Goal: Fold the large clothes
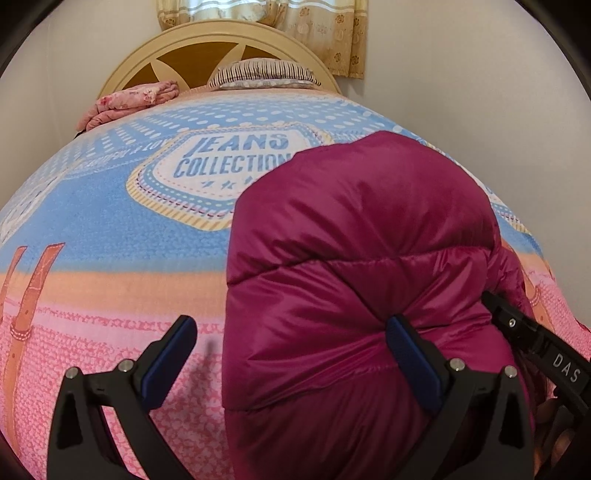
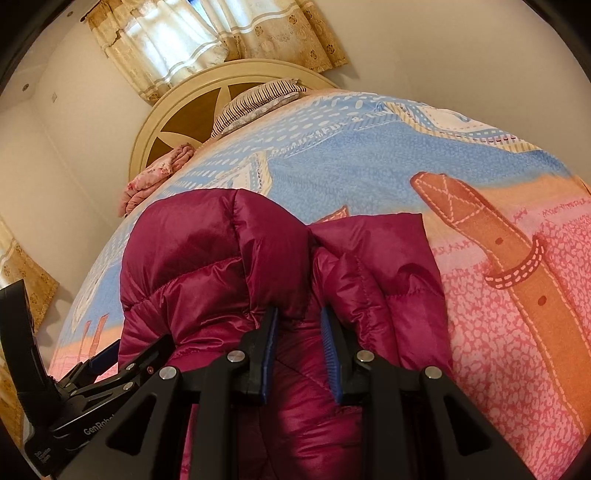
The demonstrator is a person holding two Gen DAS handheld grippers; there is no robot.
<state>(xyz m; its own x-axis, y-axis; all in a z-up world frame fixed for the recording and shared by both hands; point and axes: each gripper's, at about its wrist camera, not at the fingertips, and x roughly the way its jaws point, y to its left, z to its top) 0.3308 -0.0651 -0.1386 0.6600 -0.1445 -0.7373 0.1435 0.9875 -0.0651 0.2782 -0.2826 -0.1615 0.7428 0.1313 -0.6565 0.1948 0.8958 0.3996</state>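
Note:
A magenta puffer jacket [image 1: 354, 258] lies folded over on the bed. In the left wrist view my left gripper [image 1: 291, 328] stands wide open. Its right finger rests over the jacket's near part, and its left finger hovers above the bedspread, with the jacket's left edge between them but not pinched. In the right wrist view my right gripper [image 2: 300, 317] is shut on a fold of the jacket [image 2: 207, 258] near its middle, the blue pads pressing the fabric. The right gripper [image 1: 498, 306] also shows at the jacket's right side, and the left gripper [image 2: 122, 354] at the lower left.
The bedspread [image 1: 110, 221] is blue and pink with a "JEANS COLLECTION" print. A striped pillow [image 1: 262, 72] and a folded pink blanket [image 1: 129, 101] lie by the rounded headboard [image 1: 199, 44]. Curtains [image 2: 207, 33] hang behind. Walls run along both sides of the bed.

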